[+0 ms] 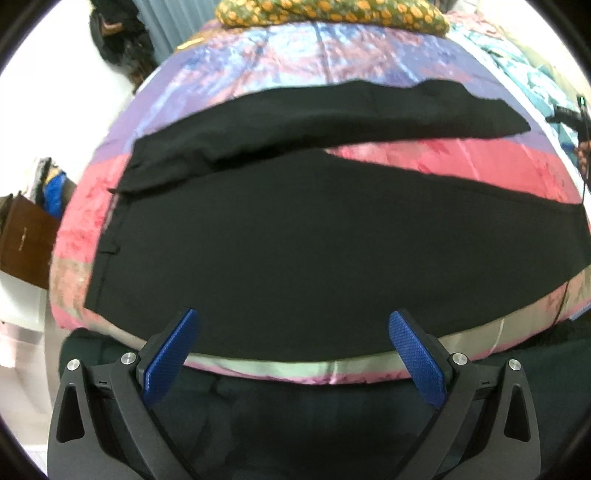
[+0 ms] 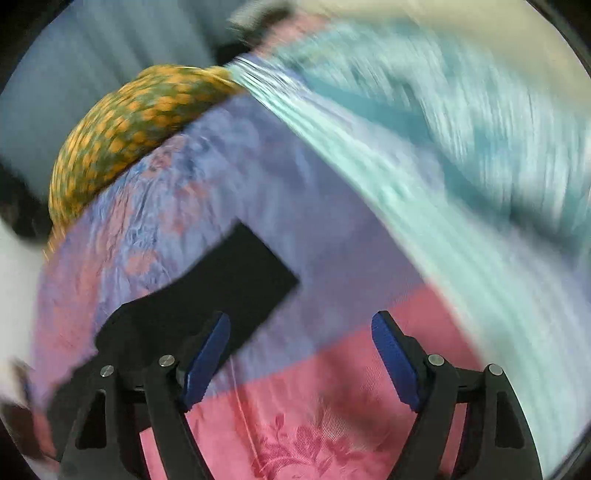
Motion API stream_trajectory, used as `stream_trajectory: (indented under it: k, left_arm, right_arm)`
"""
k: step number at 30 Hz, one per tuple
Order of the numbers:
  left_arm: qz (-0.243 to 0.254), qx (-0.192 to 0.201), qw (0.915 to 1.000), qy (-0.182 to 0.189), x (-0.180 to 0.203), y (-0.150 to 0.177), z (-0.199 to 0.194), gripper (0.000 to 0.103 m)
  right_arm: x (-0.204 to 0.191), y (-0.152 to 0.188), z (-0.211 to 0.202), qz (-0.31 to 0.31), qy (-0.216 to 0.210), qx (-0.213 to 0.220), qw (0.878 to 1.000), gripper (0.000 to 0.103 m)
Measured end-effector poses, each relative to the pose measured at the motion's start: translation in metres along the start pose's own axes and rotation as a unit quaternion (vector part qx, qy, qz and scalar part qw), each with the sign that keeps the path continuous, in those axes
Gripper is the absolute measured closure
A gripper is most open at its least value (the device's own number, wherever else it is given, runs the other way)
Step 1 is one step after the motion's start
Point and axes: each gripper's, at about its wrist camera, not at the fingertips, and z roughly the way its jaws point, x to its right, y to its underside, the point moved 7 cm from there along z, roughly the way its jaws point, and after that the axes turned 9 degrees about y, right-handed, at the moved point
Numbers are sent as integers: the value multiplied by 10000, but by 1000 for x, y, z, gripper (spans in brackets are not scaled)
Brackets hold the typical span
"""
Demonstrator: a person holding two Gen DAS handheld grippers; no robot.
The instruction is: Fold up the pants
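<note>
Black pants (image 1: 295,243) lie spread flat on a striped pink and purple bedcover (image 1: 461,158). The waistband is at the left and the two legs run to the right, split apart. My left gripper (image 1: 293,332) is open and empty, hovering over the near edge of the pants. In the blurred right wrist view the cuff end of one leg (image 2: 236,280) lies on the cover. My right gripper (image 2: 301,332) is open and empty, with its left finger over that cuff's edge.
A green pillow with orange dots (image 1: 332,11) (image 2: 136,122) lies at the far end of the bed. Teal bedding (image 2: 461,147) lies to the right. A brown cabinet (image 1: 26,240) stands left of the bed. The bed's near edge (image 1: 295,369) is just under my left gripper.
</note>
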Motion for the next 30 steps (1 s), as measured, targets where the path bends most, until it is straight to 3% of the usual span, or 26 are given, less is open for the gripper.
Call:
stream_trajectory:
  k: [2, 4, 10, 11, 12, 13, 14, 17, 19, 21, 23, 27, 30]
  left_arm:
    - [72, -39, 10000, -27, 4, 0, 4, 1]
    - [144, -96, 9998, -80, 7, -2, 8, 1]
    - [65, -308, 9993, -195, 7, -7, 24, 1]
    - [59, -330, 9992, -198, 8, -7, 25, 1]
    - [62, -355, 9992, -194, 10, -8, 27, 1]
    - [70, -358, 9992, -184, 10, -9, 28, 1]
    - [81, -354, 9992, -173, 11, -9, 28, 1]
    - [120, -307, 9994, -119, 15, -12, 30, 1]
    - [142, -312, 9994, -65, 18, -12, 33, 1]
    - [167, -348, 9993, -20, 20, -13, 38, 1]
    - [206, -364, 9991, 17, 23, -14, 39, 1]
    - [187, -308, 9993, -39, 22, -17, 38, 1]
    - [128, -359, 9992, -72, 21, -19, 42, 1]
  right_arm:
    - [11, 14, 29, 673, -583, -391, 9953, 25]
    - [6, 16, 45, 926, -866, -461, 9909, 25]
    - [-24, -8, 81, 1090, -950, -351, 9889, 25]
    - [-29, -13, 83, 1064, -945, -321, 9893, 30]
    - [-38, -18, 85, 869, -900, -328, 9916, 62]
    - [-42, -20, 85, 699, -811, -359, 9936, 82]
    - [-46, -21, 81, 509, -734, -389, 9952, 85]
    - [-36, -14, 55, 199, -639, -232, 9975, 85]
    - [-16, 1, 45, -195, -142, -175, 9996, 81]
    - [-1, 22, 50, -563, 161, -481, 9971, 62]
    - [8, 27, 51, -669, 207, -586, 9958, 59]
    - [5, -12, 41, -946, 300, -70, 9950, 57]
    - [-15, -42, 54, -1276, 317, -54, 9913, 57]
